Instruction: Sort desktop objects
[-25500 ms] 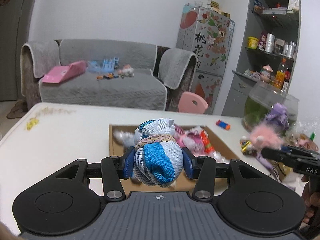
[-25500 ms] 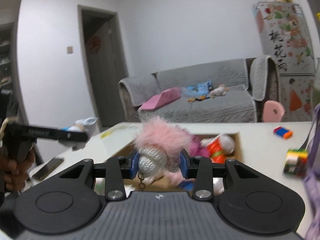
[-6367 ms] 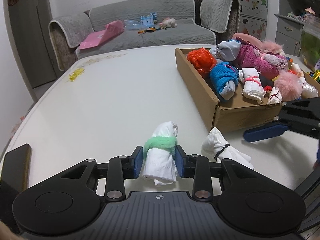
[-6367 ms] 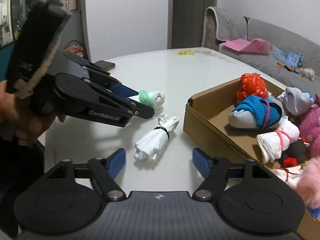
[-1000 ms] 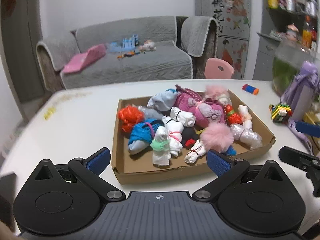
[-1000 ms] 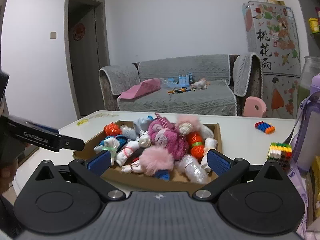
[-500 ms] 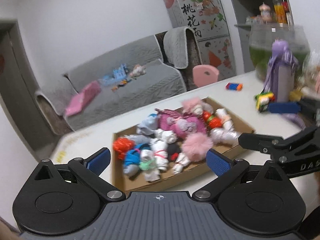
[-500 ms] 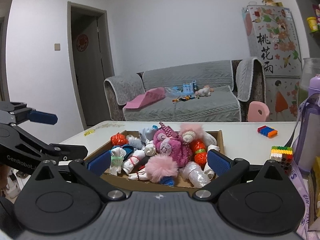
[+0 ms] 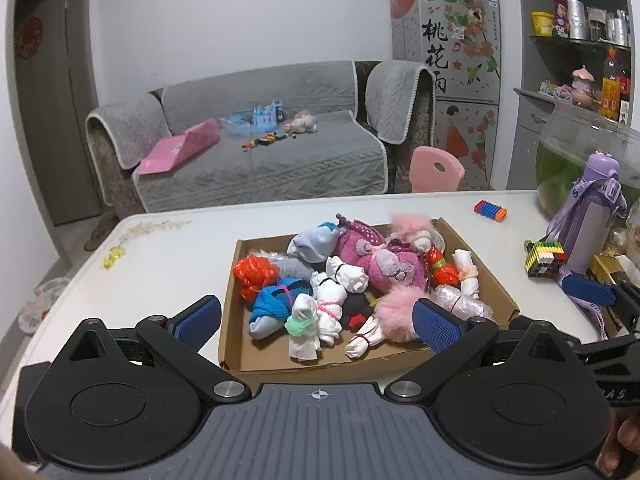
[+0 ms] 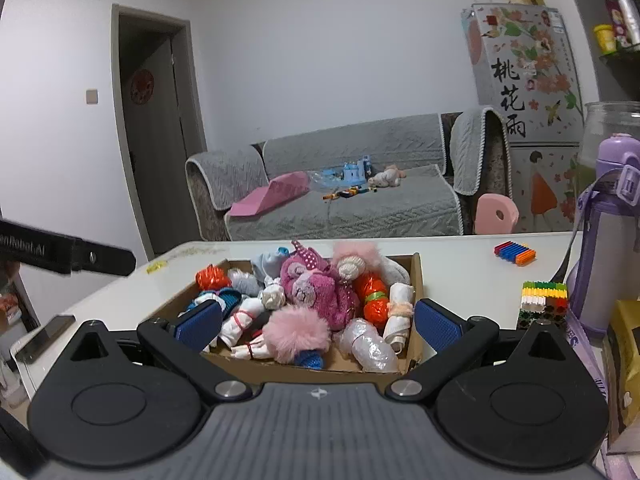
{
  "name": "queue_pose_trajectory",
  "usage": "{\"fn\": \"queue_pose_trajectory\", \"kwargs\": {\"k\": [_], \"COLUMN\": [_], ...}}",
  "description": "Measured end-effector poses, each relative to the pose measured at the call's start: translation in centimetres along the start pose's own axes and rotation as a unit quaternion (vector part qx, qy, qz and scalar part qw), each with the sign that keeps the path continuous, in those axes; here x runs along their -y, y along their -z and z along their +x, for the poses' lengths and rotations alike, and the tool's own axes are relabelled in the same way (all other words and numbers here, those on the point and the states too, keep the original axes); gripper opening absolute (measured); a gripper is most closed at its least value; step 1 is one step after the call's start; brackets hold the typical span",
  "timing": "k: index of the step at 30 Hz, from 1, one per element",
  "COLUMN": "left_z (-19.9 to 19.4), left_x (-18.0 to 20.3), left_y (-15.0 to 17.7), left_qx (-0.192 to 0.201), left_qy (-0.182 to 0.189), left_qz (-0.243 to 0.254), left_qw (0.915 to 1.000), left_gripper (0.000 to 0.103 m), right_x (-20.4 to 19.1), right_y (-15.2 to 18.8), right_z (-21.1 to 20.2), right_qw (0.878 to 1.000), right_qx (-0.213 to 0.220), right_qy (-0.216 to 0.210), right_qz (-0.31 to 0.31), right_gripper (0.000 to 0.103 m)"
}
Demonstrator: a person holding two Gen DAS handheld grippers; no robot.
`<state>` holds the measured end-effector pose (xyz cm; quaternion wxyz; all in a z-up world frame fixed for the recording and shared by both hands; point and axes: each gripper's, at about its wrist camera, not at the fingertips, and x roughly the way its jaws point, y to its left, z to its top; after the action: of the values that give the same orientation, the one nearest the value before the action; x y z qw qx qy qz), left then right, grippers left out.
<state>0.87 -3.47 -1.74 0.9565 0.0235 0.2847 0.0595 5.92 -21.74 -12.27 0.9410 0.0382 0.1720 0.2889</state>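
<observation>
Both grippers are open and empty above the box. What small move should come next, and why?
Probably reach the right gripper toward the colourful block cube beside the purple bottle. It lies loose on the table, outside the cardboard box, and it is on the right gripper's side.

Both wrist views look from above the table's near side, sharing the cardboard box (image 9: 472,258) and sofa (image 10: 360,208).
</observation>
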Motion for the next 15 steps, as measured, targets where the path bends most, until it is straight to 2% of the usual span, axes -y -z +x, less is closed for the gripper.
{"fn": "queue_pose_trajectory", "kwargs": {"k": [15], "left_z": [-0.04], "left_x": [0.02], "left_y": [0.14], "left_qx": [0.002], "left_qy": [0.005], "left_qz": [-0.002], "left_qw": [1.0000], "left_gripper": [0.102], "right_x": [-0.13], "right_y": [0.19], "right_z": [0.21], "right_qw": [1.000], "right_qx": [-0.018], "right_qy": [0.003], "right_qz": [-0.008], "right_gripper": [0.102]}}
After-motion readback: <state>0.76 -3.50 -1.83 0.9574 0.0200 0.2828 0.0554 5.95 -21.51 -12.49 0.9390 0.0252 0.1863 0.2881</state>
